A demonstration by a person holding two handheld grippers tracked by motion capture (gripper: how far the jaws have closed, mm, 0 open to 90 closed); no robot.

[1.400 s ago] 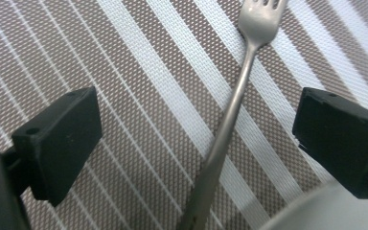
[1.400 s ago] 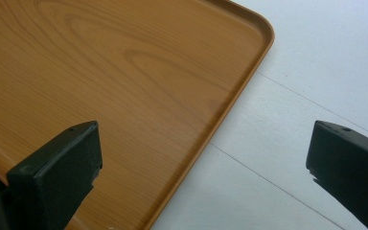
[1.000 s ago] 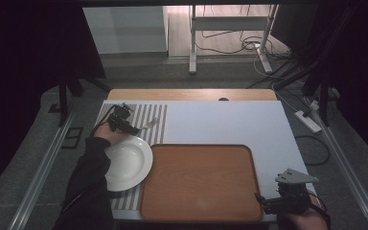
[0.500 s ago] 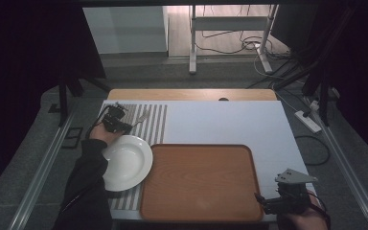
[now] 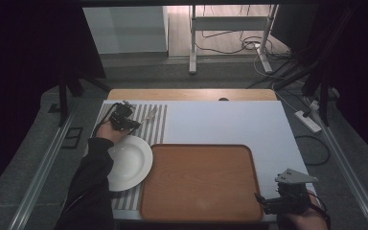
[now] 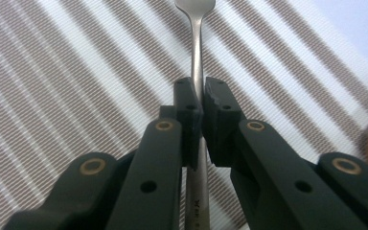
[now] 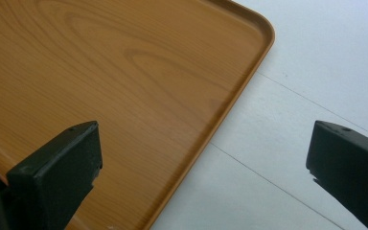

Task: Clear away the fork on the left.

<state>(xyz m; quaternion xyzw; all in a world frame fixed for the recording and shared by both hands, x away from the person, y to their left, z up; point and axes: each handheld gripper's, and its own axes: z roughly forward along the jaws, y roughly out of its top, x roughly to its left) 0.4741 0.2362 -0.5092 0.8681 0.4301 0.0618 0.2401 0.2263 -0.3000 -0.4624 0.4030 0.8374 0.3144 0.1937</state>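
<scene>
Left gripper clamps the fork

The left gripper [image 6: 199,103], wide apart a second ago, has just pinched shut on the fork [image 6: 197,57] handle over the striped placemat [image 5: 159,125].

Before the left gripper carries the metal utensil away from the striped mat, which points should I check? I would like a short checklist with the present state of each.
1. Left gripper shut on the utensil handle: ok.
2. Handle centred between the pads: ok.
3. Utensil lifted off the striped mat: cannot tell.
4. White plate has bare room: ok.
5. Wooden tray has bare room: ok.
6. Right gripper open, at the tray's near right corner, away from the left hand's side: ok.
</scene>
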